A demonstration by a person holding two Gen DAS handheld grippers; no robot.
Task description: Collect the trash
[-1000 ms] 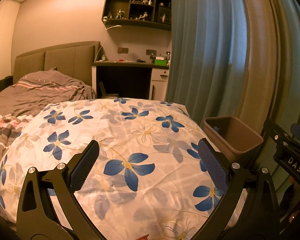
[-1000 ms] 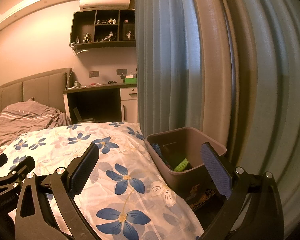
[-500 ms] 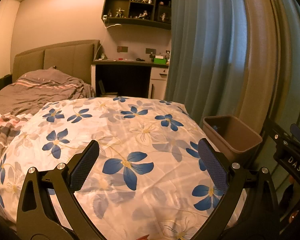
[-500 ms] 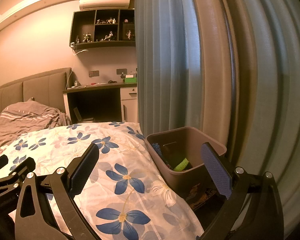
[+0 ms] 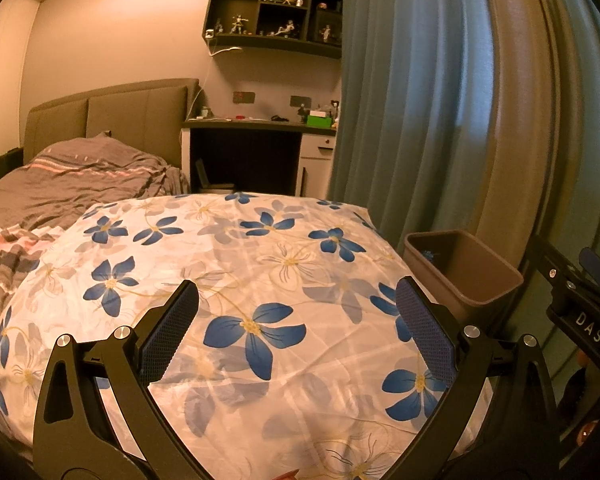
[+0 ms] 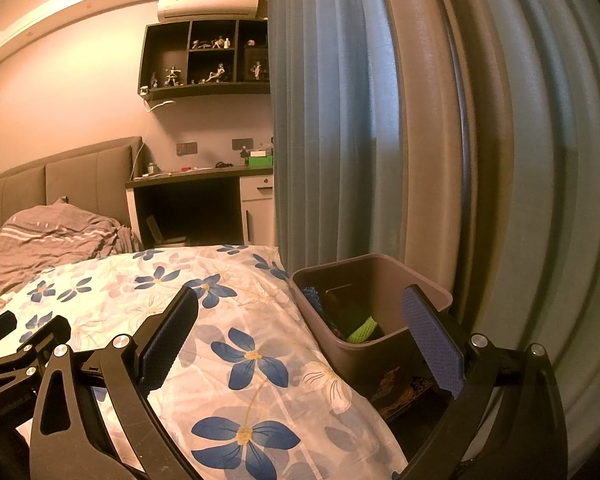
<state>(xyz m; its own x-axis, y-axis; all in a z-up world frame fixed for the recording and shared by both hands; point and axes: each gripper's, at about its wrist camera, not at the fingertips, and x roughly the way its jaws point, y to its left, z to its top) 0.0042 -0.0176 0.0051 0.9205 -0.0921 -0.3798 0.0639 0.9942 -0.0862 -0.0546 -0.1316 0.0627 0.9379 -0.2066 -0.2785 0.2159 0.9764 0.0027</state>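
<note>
Floral white cotton with blue flowers, the bedspread [image 5: 260, 288] fills my left view much as it did a second ago; the picture has only drifted a touch, and the brown plastic trash bin [image 5: 472, 268] sits at nearly the same spot on the right. My left gripper [image 5: 296, 328] hangs over the spread with its blue-padded fingers [image 5: 168, 332] wide apart and nothing between them. To the far left lies a rumpled grey striped blanket [image 5: 68, 188] under a padded brown headboard [image 5: 112, 116]; further right stand a dark desk with a white drawer unit [image 5: 260, 140] and long blue curtains [image 5: 412, 100].

In my right view nothing has shifted either. My right gripper [image 6: 300, 340] is likewise spread open and empty, low beside the bed edge. The bin [image 6: 384, 276] stands just beside the mattress, against the curtains, holding a green netted piece [image 6: 364, 330] and some blue trash [image 6: 314, 296]. The right finger [image 6: 432, 340] overlaps the bin's near rim.
</note>
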